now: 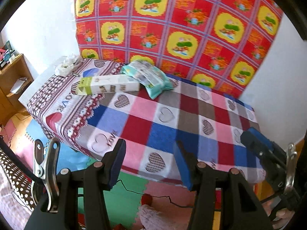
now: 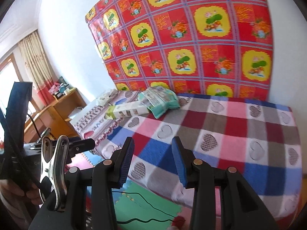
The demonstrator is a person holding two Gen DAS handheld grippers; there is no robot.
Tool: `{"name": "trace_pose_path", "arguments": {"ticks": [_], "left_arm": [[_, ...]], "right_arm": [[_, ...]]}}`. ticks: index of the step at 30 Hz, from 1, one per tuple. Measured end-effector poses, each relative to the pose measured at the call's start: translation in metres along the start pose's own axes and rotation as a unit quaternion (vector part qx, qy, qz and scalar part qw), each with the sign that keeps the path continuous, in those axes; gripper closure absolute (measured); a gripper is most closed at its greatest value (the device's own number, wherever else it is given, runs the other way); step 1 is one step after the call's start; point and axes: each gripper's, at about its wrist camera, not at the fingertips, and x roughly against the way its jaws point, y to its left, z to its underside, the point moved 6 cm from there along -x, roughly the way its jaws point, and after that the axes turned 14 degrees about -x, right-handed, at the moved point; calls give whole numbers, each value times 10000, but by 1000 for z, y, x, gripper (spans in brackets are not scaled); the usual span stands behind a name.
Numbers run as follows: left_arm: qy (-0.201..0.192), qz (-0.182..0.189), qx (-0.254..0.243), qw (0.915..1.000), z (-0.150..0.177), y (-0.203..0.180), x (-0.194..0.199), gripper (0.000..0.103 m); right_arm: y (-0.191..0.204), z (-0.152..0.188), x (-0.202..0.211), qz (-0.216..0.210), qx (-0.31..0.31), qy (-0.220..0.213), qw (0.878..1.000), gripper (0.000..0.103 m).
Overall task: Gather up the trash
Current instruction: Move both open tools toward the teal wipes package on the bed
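A table under a checked cloth with hearts (image 1: 172,118) holds the trash at its far side. A long white and green carton (image 1: 109,85) lies flat there, and a teal wipes packet (image 1: 151,78) leans on its right end. Crumpled white paper (image 1: 66,65) sits in the far left corner. My left gripper (image 1: 149,163) hangs over the near table edge, open, with nothing between its blue pads. In the right wrist view the carton (image 2: 128,111), the packet (image 2: 161,100) and the paper (image 2: 106,97) lie far ahead. My right gripper (image 2: 153,159) is open and holds nothing.
A red and yellow patterned cloth (image 1: 172,19) covers the wall behind the table. A wooden desk (image 1: 13,76) with clutter stands at the left. Coloured foam mats (image 1: 124,197) and a black cable (image 2: 142,199) lie on the floor below. A curtain (image 2: 34,57) hangs at the far left.
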Motion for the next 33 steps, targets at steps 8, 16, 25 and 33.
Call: {"name": "trace_pose_path", "arguments": {"ticks": [8,16,25,33], "left_arm": [[134,-182,148,9996,-33,41,-35,49],[198,-327,105,9992,-67,70,-63,49],[416,-212,-147,9988,-100,99,-113,49],[439,93,-548,9975,-137,123,-152,49]], "right_arm": [[14,-29,-46,-143,87,130,9998,61],[23,-49,-92,-157,76,386,9991,60],[31,-58,-132,8,-38,541,9985,54],[36,-71,-169,390,-462,516,9968,52]]}}
